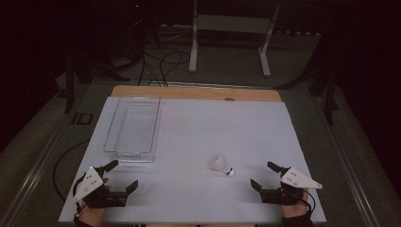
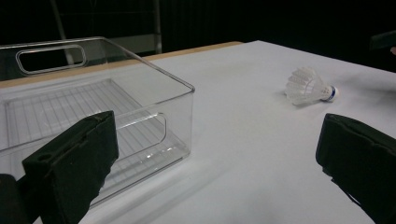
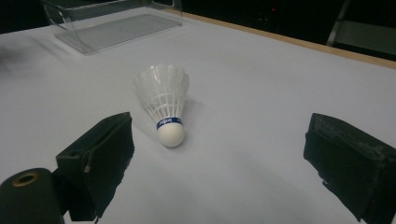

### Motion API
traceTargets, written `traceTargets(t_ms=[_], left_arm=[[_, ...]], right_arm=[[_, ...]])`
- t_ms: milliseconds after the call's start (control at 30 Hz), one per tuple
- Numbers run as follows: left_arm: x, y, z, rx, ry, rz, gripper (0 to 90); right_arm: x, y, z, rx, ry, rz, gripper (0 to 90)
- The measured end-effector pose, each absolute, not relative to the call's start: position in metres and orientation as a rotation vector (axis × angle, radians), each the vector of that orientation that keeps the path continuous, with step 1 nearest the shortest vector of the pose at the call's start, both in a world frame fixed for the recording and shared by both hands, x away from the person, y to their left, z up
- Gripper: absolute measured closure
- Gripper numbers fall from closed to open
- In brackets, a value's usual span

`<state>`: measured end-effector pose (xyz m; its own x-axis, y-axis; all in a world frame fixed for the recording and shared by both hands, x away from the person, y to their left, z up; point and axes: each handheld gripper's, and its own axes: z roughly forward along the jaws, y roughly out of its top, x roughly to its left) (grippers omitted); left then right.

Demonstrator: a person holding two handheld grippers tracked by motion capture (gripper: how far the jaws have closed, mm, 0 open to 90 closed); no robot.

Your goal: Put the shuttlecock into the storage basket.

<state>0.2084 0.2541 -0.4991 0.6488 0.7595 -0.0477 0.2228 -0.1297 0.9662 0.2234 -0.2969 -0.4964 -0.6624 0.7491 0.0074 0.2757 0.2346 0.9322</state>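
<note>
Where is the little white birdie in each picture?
High view: the shuttlecock lies right of centre on the white table, near the right gripper.
Left gripper view: upper right.
Right gripper view: centre, cork toward the camera.
Shared landmark: the clear bin.

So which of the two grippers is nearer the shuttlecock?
The right gripper: the shuttlecock lies just ahead of its open jaws, while the left gripper sits by the clear bin.

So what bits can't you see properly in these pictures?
- Shuttlecock: the word on its blue band is too small to read in the right gripper view.
- Bin: the left gripper view's left edge cuts it off, and a gripper pad covers its near wall.
- Room behind the table: too dark in the high view.
</note>
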Motion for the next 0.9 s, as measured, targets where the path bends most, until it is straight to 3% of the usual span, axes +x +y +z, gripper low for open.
traceTargets(t_ms=[900], left_arm=[[0.209, 0.254, -0.5, 1.689, 0.809, 0.553, 0.0]], right_arm=[[0.22, -0.297, -0.485, 0.922, 2.09, 1.401, 8.2]])
